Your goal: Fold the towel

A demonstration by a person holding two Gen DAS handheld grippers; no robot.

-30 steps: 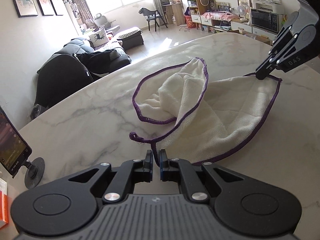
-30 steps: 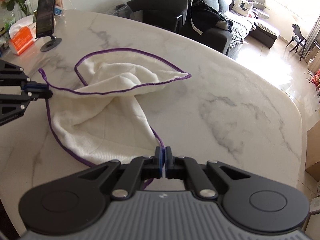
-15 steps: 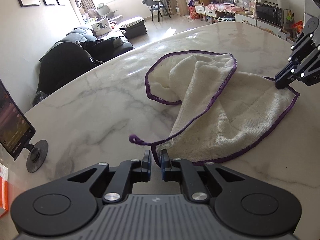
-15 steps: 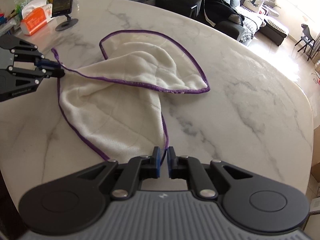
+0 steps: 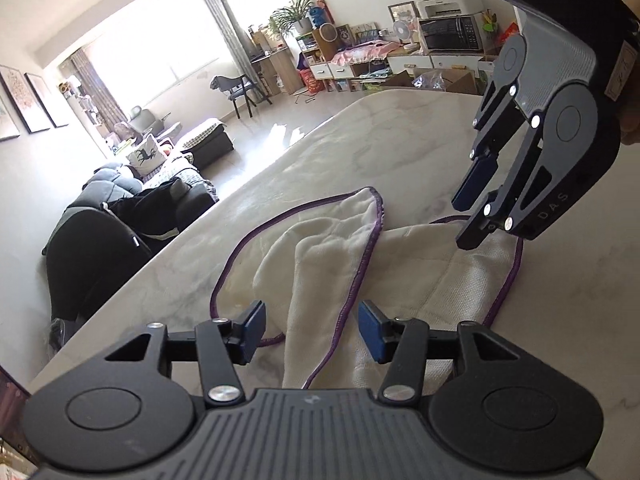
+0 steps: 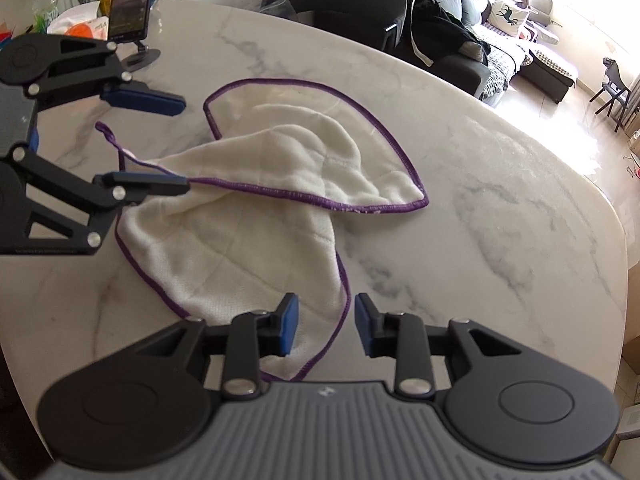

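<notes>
A white towel (image 5: pixel 420 280) with purple edging lies crumpled on the marble table (image 5: pixel 400 140), one flap folded loosely over the rest. My left gripper (image 5: pixel 312 328) is open above the towel's near corner, its blue pads spread either side of a purple edge. My right gripper (image 5: pixel 464 220) hangs open over the far corner. In the right wrist view the towel (image 6: pixel 248 232) spreads ahead of the open right gripper (image 6: pixel 324 320). There the left gripper (image 6: pixel 180 142) is open at the left, its lower finger over the corner with the hanging loop.
A phone on a stand (image 6: pixel 132 0) and an orange packet (image 6: pixel 80 28) sit at the table's far left end. A black chair (image 6: pixel 352 0) and a dark sofa (image 5: pixel 140 200) stand beyond the table's rounded edge (image 6: pixel 580 200).
Both grippers, shut on towel corners earlier, have opened and let go. The towel has settled on the table, and both grippers have lifted slightly and moved closer over it.
</notes>
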